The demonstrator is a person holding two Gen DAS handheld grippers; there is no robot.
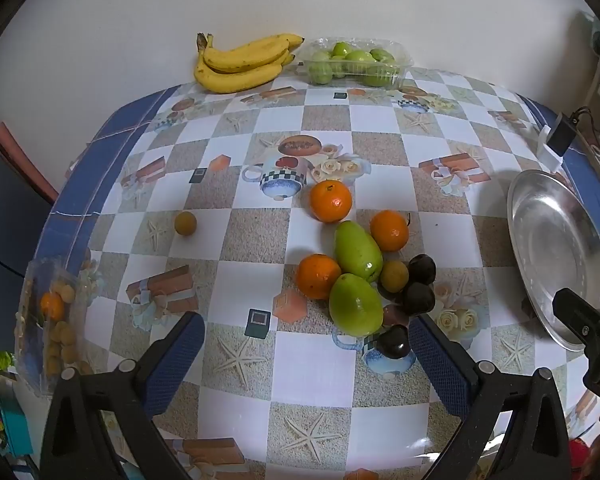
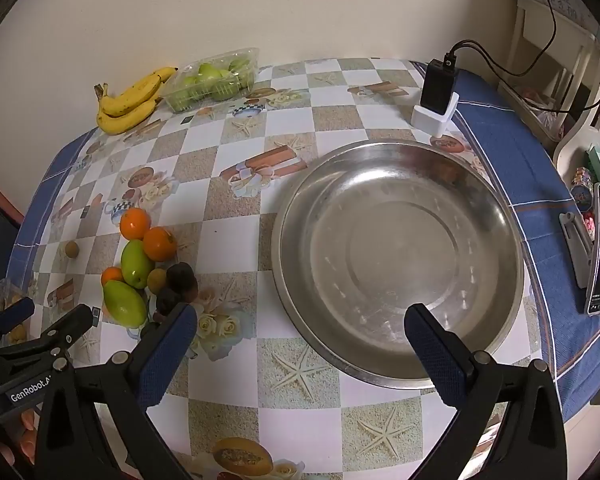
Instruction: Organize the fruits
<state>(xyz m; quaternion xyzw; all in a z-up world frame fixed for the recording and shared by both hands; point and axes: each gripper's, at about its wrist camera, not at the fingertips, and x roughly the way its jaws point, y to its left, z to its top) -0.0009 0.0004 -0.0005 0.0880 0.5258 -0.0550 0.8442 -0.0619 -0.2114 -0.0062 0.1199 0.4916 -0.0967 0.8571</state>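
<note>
A: Checked oilcloth with starfish and teapot prints covers the table (image 1: 316, 364), set against a pale wall. Where do the tongs stand?

B: Both spread wide, holding nothing. The left gripper (image 1: 306, 356) hangs over the cloth, with the loose fruit just beyond its right finger: two green pears (image 1: 356, 304), three round oranges (image 1: 330, 201), dark plums (image 1: 418, 298) and a small yellow-brown fruit (image 1: 394, 276), all touching in one heap. The right gripper (image 2: 300, 354) hovers at the near rim of the empty round steel basin (image 2: 400, 256).

A: How will they handle?

B: I'd guess the pears are firm, smooth and slippery; take one across its broad belly. The plums look softer, so a light squeeze.

A: Anything in the way?

B: The heap is tight; neighbours may roll. Farther off lie a lone small fruit (image 1: 185, 223), yellow bananas (image 1: 240, 62), a clear plastic tub of green fruit (image 1: 356, 63), and a black charger in a white stand (image 2: 438, 96).
</note>
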